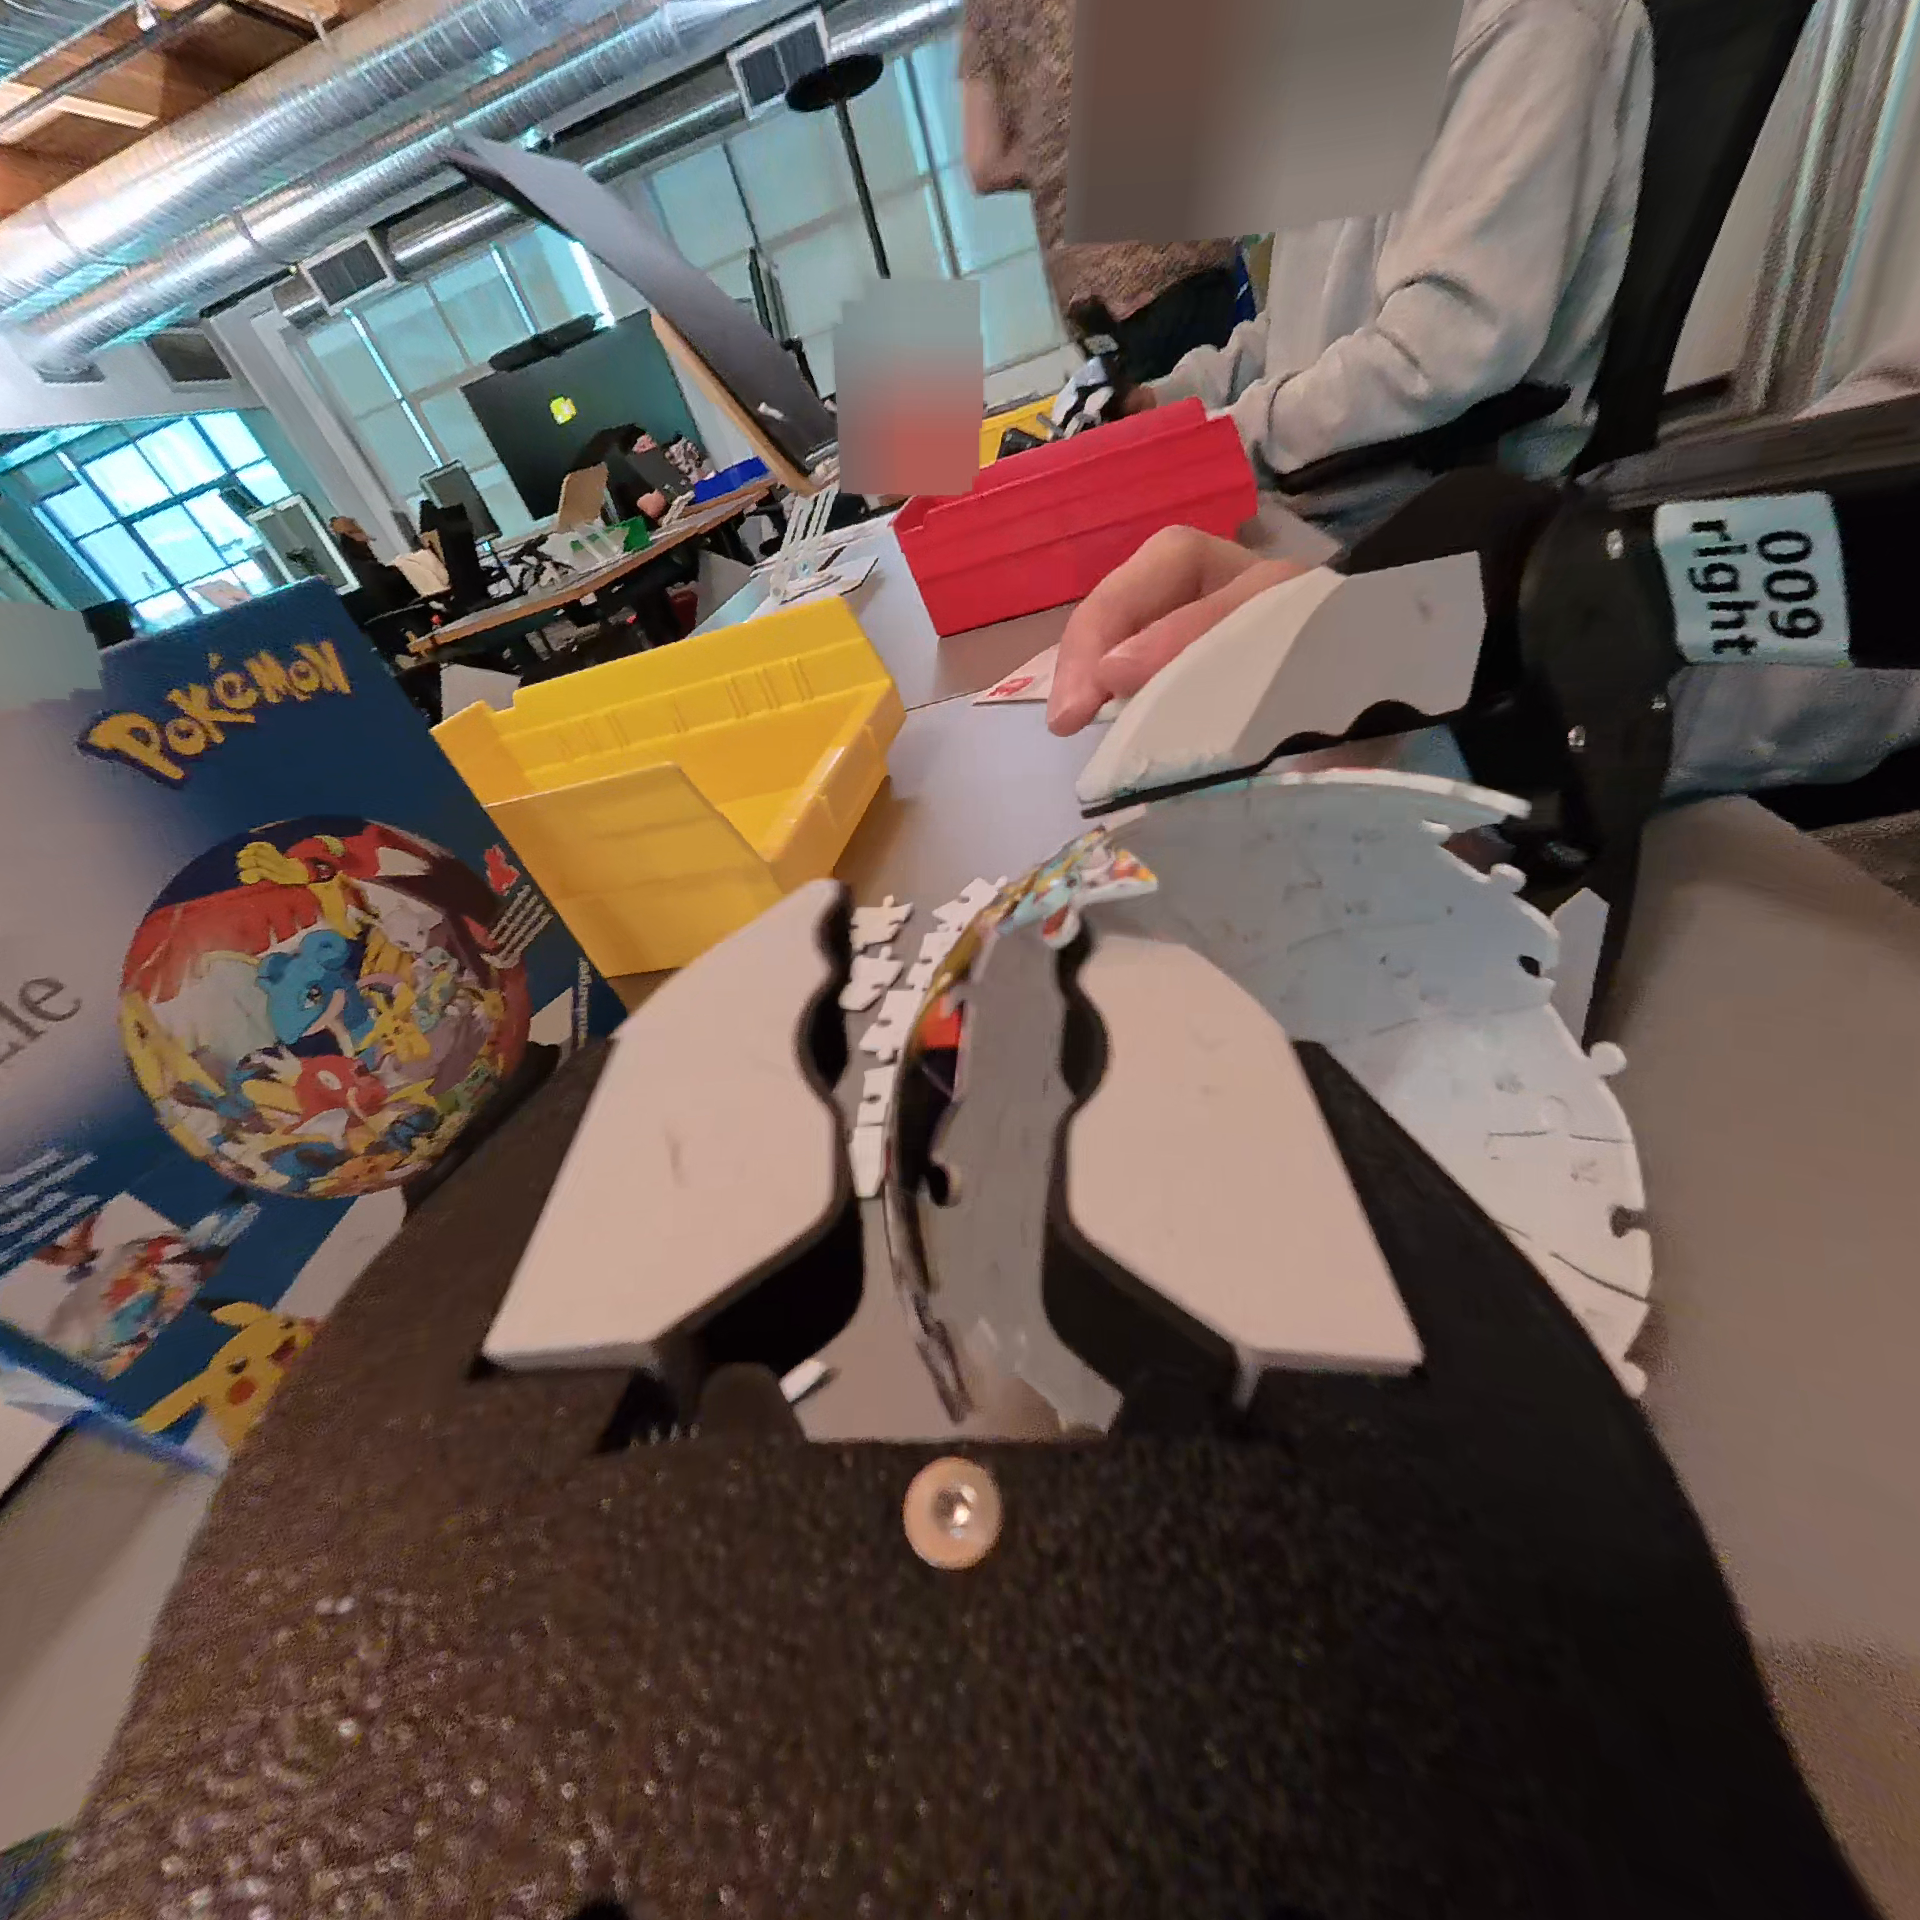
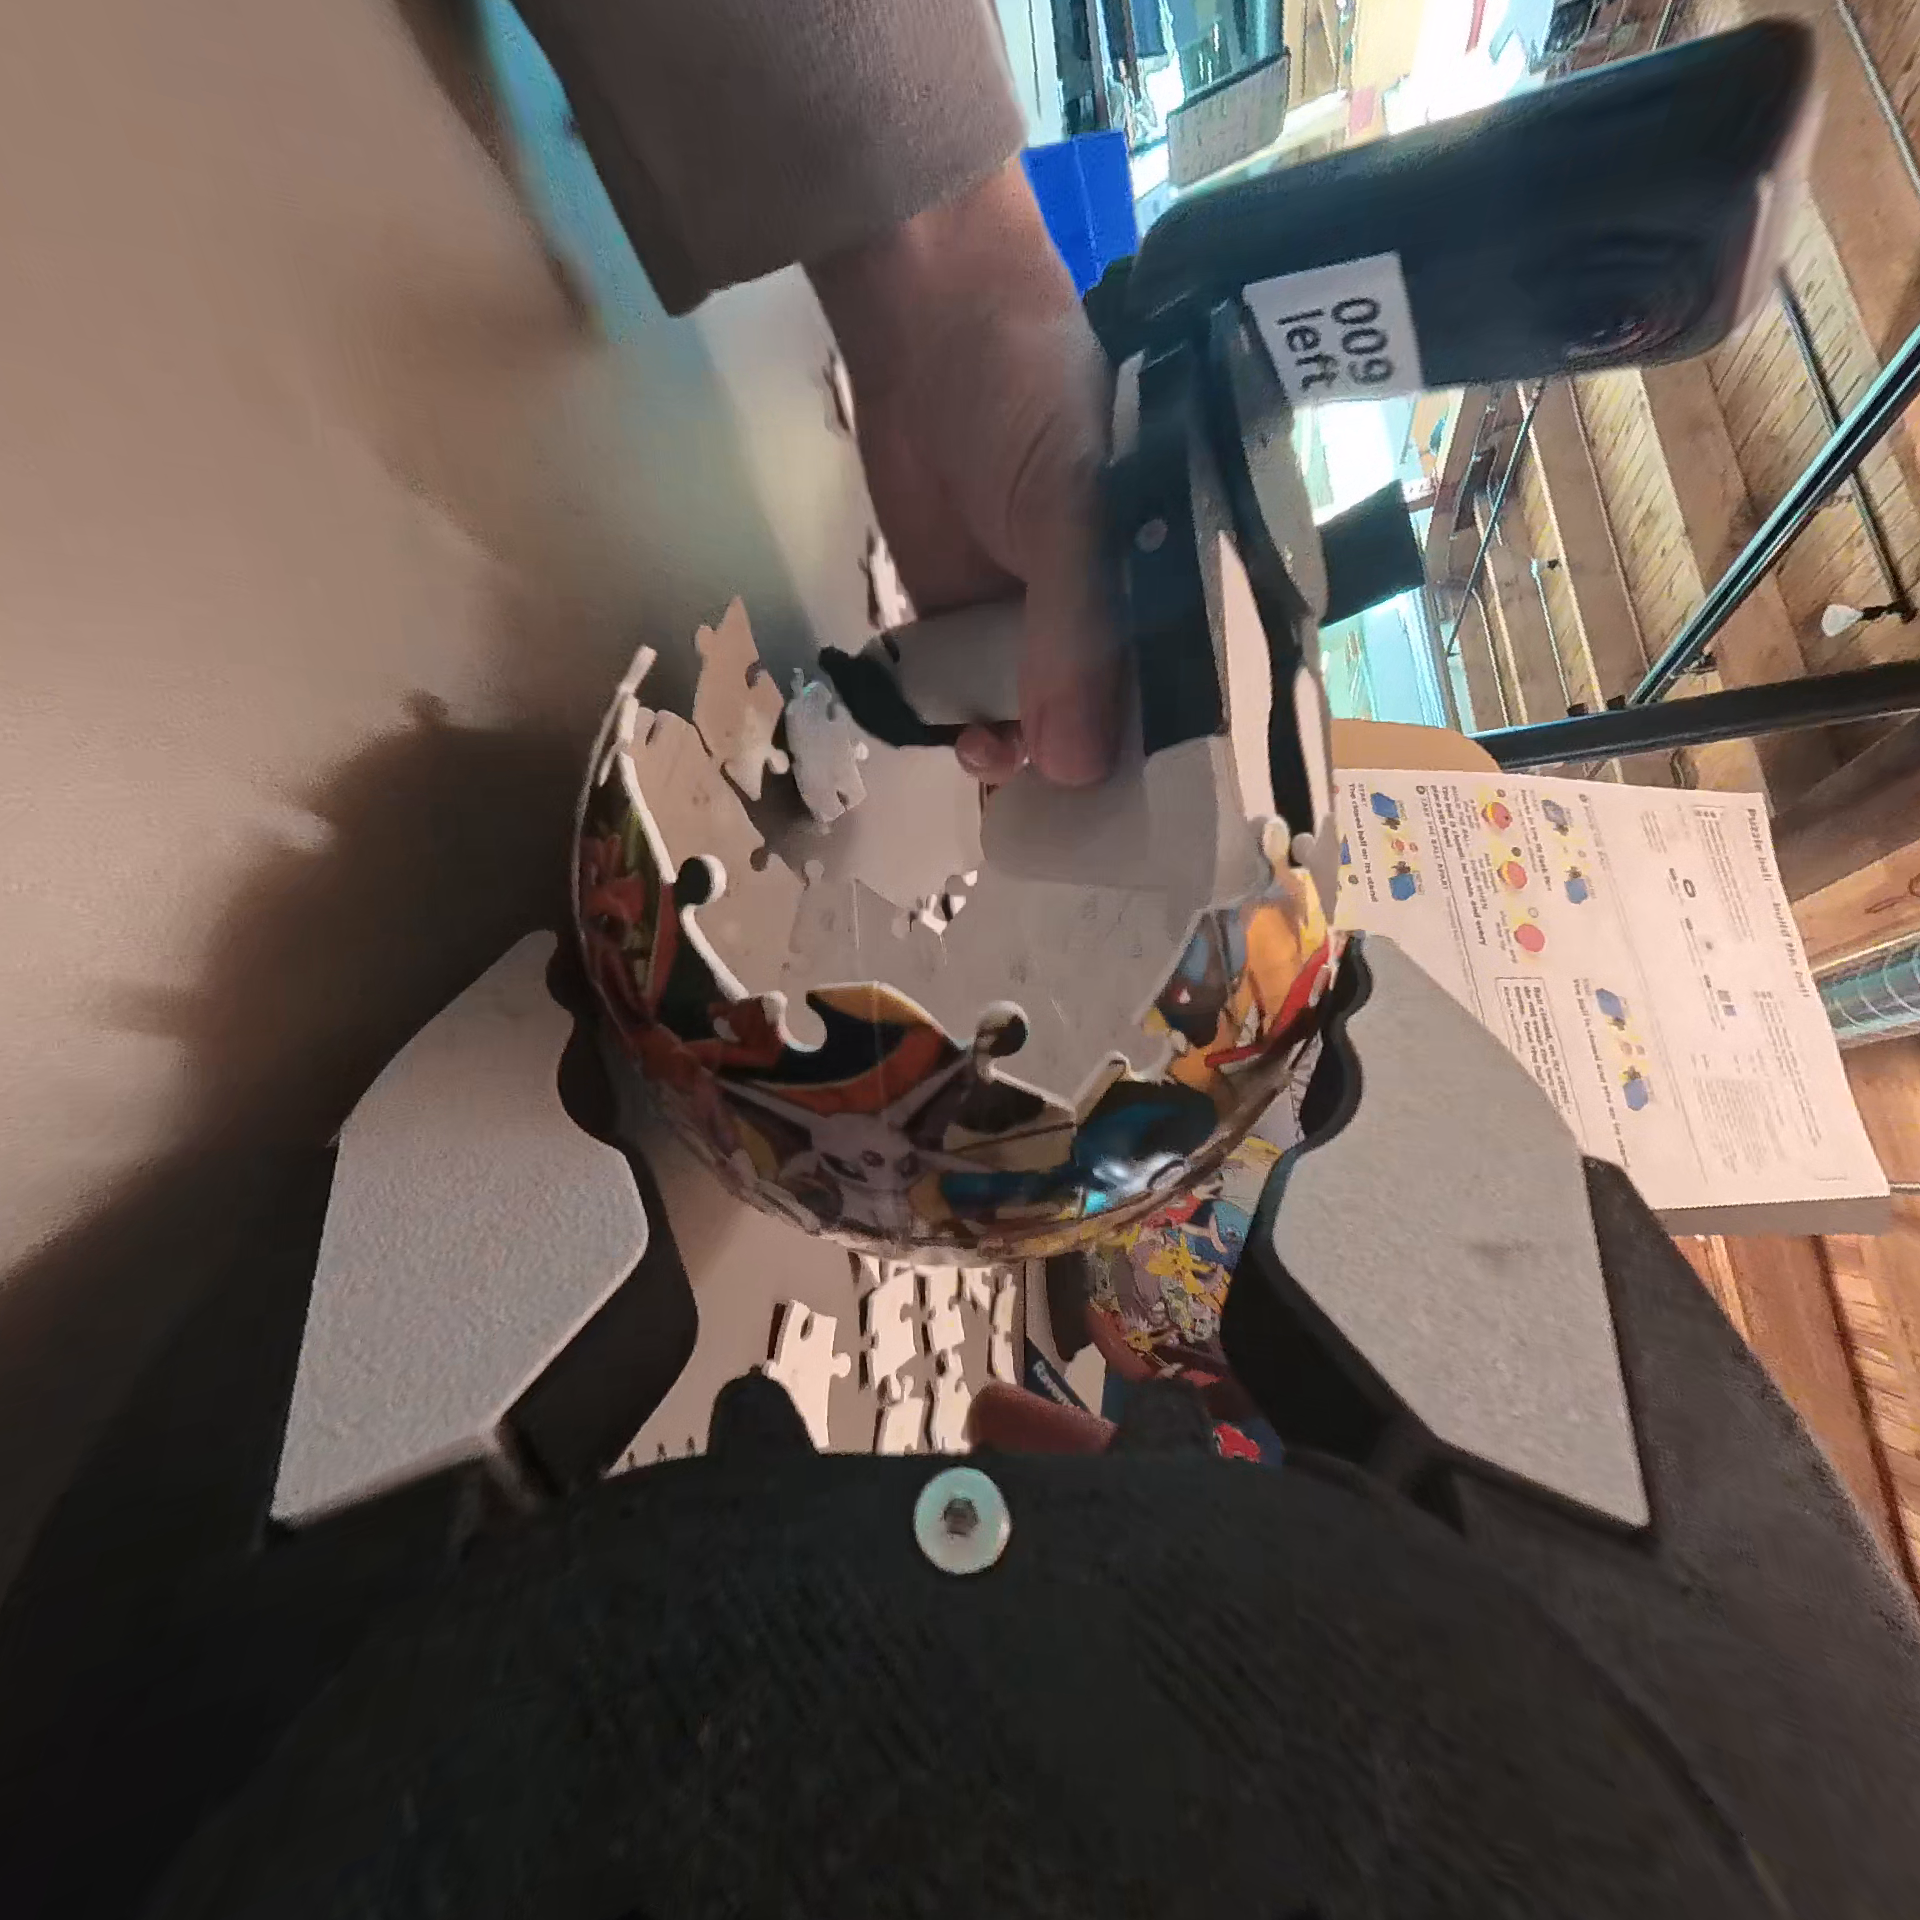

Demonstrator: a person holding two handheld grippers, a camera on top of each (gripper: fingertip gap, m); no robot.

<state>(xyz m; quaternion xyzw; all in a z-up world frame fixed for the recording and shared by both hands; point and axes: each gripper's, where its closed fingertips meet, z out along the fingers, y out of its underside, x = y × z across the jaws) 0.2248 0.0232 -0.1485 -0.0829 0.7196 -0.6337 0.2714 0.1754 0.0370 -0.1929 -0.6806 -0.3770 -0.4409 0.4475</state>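
Observation:
A half-built puzzle ball shell (image 2: 935, 1101), colourful outside and grey-white inside, is held above the table. My right gripper (image 2: 956, 966) clasps it across its width, one finger on each side of the bowl. My left gripper (image 1: 956, 935) straddles the shell's wall (image 1: 997, 1101), with one finger inside the bowl and one outside, closed narrowly on it. In the left wrist view a right gripper finger (image 1: 1299, 675) lies over the shell's upper rim. In the right wrist view a left gripper finger (image 2: 1091, 831) sits inside the bowl, held by a hand (image 2: 987, 468).
Loose white puzzle pieces (image 1: 883, 966) lie on the grey table under the shell, also in the right wrist view (image 2: 935, 1340). A blue puzzle box (image 1: 291, 935) stands left, with a yellow bin (image 1: 707, 769) and a red bin (image 1: 1081, 509) behind. An instruction sheet (image 2: 1610, 987) lies nearby. A seated person (image 1: 1455, 291) is close.

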